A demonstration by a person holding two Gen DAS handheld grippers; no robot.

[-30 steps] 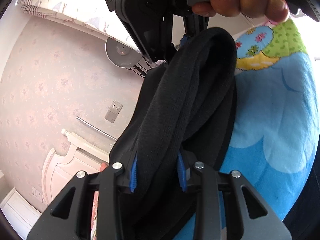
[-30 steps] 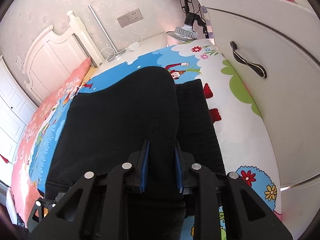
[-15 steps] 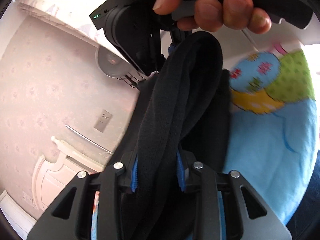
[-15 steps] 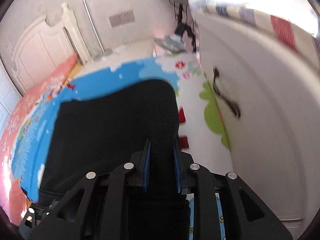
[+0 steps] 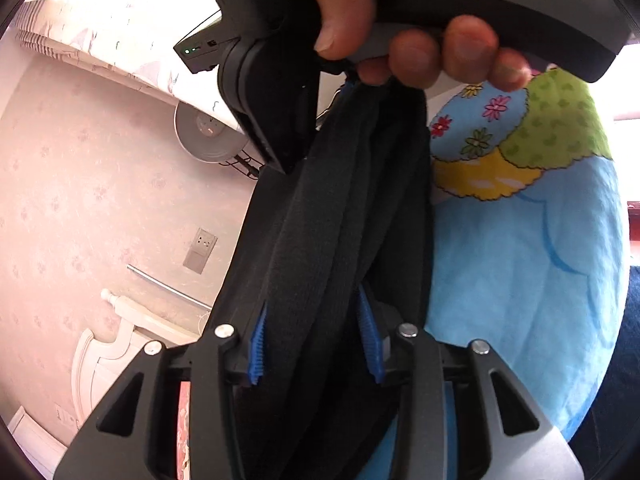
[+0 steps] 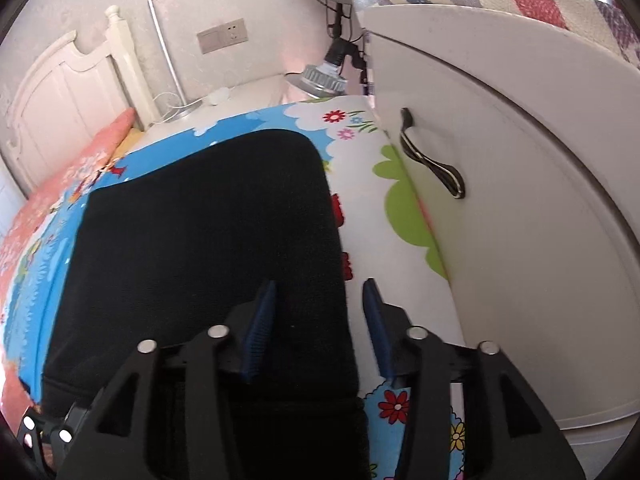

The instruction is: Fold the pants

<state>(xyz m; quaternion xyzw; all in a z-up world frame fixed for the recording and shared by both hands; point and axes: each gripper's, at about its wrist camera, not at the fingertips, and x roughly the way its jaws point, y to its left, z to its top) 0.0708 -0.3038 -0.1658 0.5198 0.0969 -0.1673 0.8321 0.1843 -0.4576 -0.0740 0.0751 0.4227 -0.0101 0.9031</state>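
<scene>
Both grippers just started letting go: the right gripper (image 6: 318, 320) is opening, clear of the black knit pants (image 6: 208, 232) folded flat on the cartoon-print bed sheet (image 6: 400, 248). The left gripper (image 5: 316, 344) is opening too, fabric bunched between. Fold looks laid.

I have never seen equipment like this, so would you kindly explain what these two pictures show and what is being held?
There is no robot here: a person carries a hand-held gripper in each hand, and each has a camera looking along its two blue-padded fingers. One picture comes from the left gripper, the other from the right gripper. In the left view the person's hand grips the other tool's handle. Black pants lie on a cartoon-printed bedsheet beside a white cabinet. Both sets of jaws are opening; the cloth is still between them, but the right pads no longer press on it.
</scene>
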